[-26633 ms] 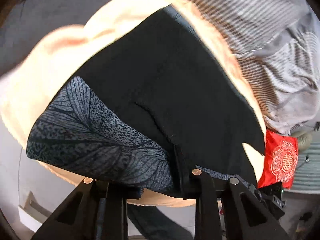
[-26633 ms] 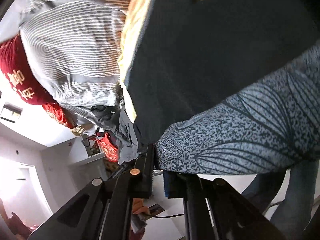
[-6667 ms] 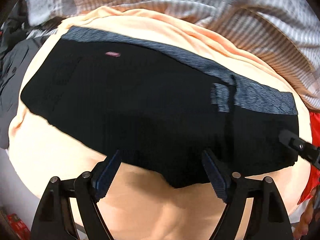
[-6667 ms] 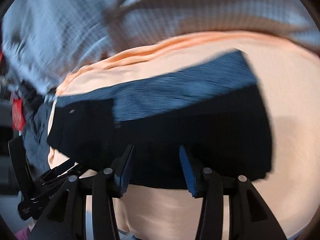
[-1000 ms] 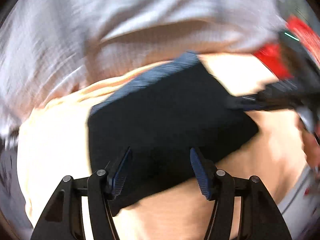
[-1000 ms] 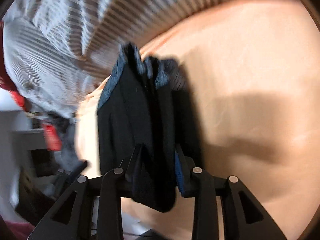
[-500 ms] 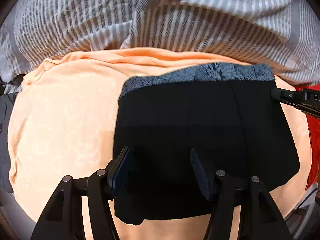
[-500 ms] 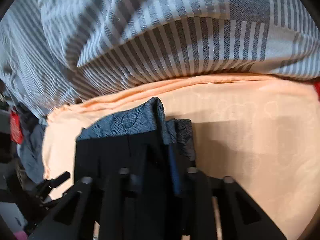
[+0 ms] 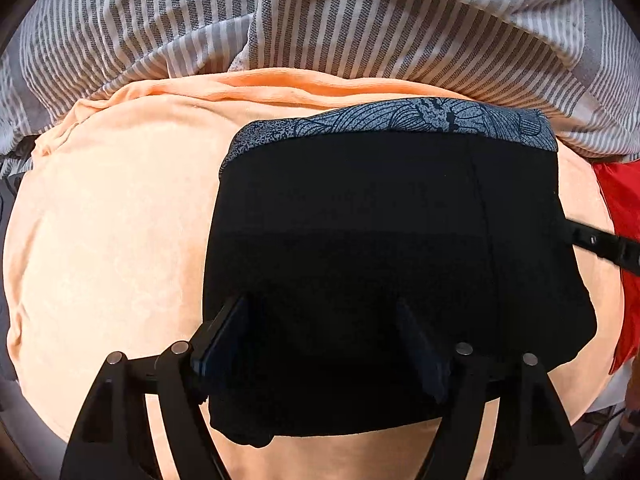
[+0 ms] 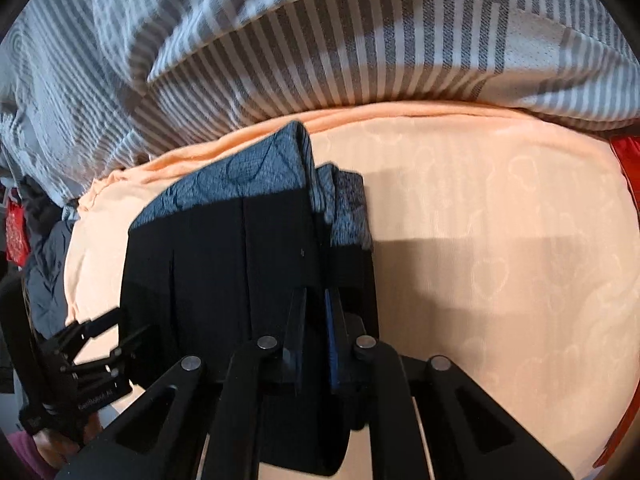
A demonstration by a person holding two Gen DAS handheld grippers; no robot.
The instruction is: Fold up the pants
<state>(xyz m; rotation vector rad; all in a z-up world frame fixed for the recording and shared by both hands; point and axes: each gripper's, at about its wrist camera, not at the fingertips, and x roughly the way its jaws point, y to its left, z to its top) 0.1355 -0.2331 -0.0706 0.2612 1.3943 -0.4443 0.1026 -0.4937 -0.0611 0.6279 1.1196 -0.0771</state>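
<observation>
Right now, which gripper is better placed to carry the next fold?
Right gripper: closing on the folded black pants' edge. Left gripper is opening, gripping nothing.

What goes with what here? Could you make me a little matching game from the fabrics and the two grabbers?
Things:
1. pants
2. sheet
3. striped quilt
4. left gripper
5. right gripper

Descriptions:
A. peach, spread under the folded garment
B. jaws apart and opening over the black cloth
C. black with a blue patterned band
D. grey and white, bunched behind
E. jaws closing on a raised fold

Pairs: 1-C, 2-A, 3-D, 4-B, 5-E
</observation>
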